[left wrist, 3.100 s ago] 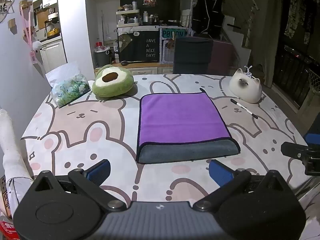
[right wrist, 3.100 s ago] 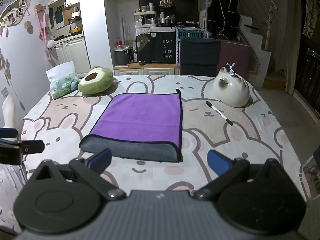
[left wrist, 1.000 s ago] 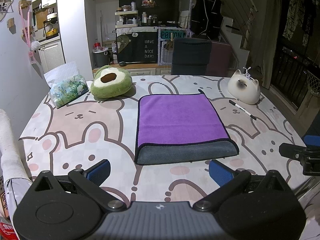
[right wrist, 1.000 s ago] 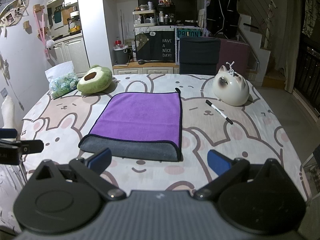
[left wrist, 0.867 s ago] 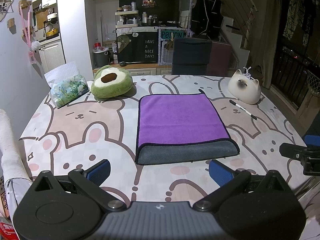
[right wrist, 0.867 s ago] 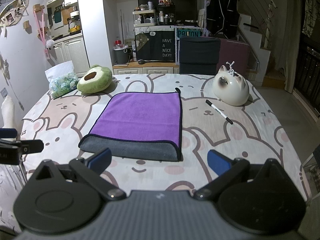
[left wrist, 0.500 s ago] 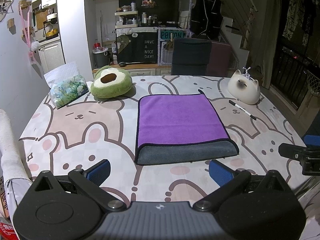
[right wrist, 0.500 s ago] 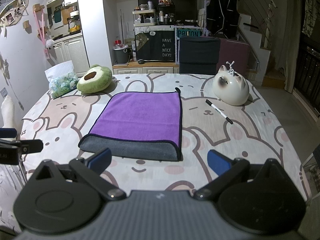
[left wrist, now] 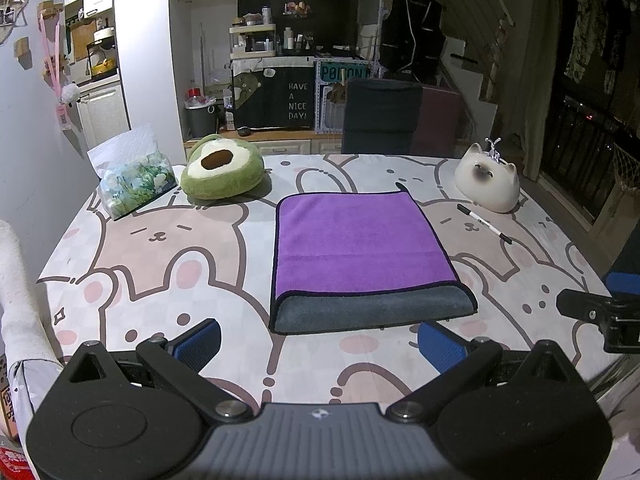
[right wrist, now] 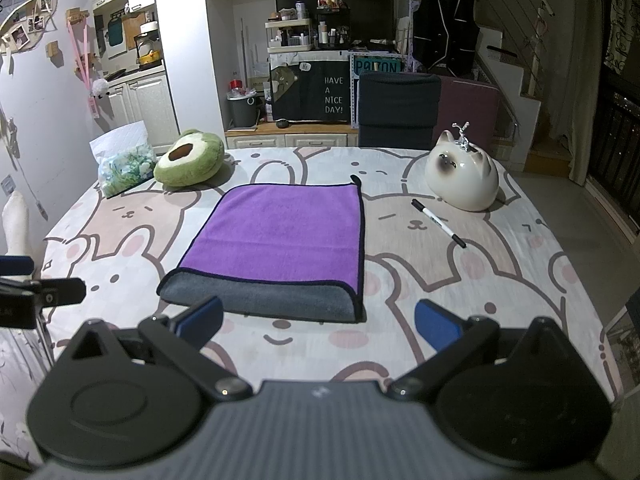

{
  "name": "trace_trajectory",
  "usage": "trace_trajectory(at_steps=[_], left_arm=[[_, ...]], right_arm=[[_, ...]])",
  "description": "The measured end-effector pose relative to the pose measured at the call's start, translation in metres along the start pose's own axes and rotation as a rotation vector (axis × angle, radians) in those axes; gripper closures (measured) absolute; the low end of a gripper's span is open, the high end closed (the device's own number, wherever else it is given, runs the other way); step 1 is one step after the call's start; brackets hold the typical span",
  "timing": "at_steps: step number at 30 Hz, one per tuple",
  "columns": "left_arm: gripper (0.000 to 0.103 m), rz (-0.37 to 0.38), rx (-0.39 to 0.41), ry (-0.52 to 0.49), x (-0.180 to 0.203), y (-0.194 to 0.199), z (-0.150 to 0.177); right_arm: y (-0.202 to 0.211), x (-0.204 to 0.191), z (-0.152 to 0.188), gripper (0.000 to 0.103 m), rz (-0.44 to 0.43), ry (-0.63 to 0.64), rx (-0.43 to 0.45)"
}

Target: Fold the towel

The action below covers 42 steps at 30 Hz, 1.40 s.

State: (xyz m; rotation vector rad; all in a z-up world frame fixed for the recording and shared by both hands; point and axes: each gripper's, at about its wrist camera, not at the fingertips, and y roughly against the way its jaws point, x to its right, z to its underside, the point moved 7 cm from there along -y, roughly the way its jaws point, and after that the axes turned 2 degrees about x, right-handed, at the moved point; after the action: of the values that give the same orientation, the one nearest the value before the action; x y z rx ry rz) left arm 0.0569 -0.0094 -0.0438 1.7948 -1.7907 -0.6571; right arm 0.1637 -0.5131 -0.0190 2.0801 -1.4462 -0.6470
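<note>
You are holding both grippers low at the near edge of the table [left wrist: 168, 264], and neither one is touching anything. Your left gripper [left wrist: 318, 338] is sitting with its blue fingers [left wrist: 198, 338] spread wide and nothing between them; your right gripper [right wrist: 318, 318] is gaping just as wide, equally bare.

The towel [left wrist: 360, 252] is lying flat straight ahead of the left fingers, just beyond their tips. Its purple face is showing on top, and a grey band is running along the edge nearest you, so it is lying folded once. From the right wrist view the towel [right wrist: 286, 240] is sitting ahead and a little to the left of the fingers, with its near grey edge close to the left fingertip.

Farther out, beyond the towel and off to the right of both pairs of fingers, a marker pen [right wrist: 438, 223] is lying near a white cat figurine [right wrist: 462, 172]. Beyond the towel to the left, an avocado plush [left wrist: 222, 174] is resting beside a tissue pack [left wrist: 134, 178].
</note>
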Motion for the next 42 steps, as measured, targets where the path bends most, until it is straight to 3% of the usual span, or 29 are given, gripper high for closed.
trace_trajectory(at_steps=[14, 20, 32, 42], left_arm=[[0.0, -0.016, 0.041, -0.01, -0.013, -0.019, -0.026], [0.0, -0.022, 0.056, -0.021, -0.018, -0.038, -0.042], [0.0, -0.028, 0.046, -0.006, -0.035, -0.095, -0.05], [0.001, 0.04, 0.002, 0.044, -0.056, -0.159, -0.033]], right_arm=[[-0.013, 0.008, -0.03, 0.0, 0.009, 0.039, 0.053], [-0.03, 0.013, -0.042, 0.0, -0.033, 0.033, 0.038], [-0.079, 0.038, -0.057, 0.0, -0.1, 0.042, 0.031], [-0.125, 0.058, -0.038, 0.0, -0.188, 0.055, -0.015]])
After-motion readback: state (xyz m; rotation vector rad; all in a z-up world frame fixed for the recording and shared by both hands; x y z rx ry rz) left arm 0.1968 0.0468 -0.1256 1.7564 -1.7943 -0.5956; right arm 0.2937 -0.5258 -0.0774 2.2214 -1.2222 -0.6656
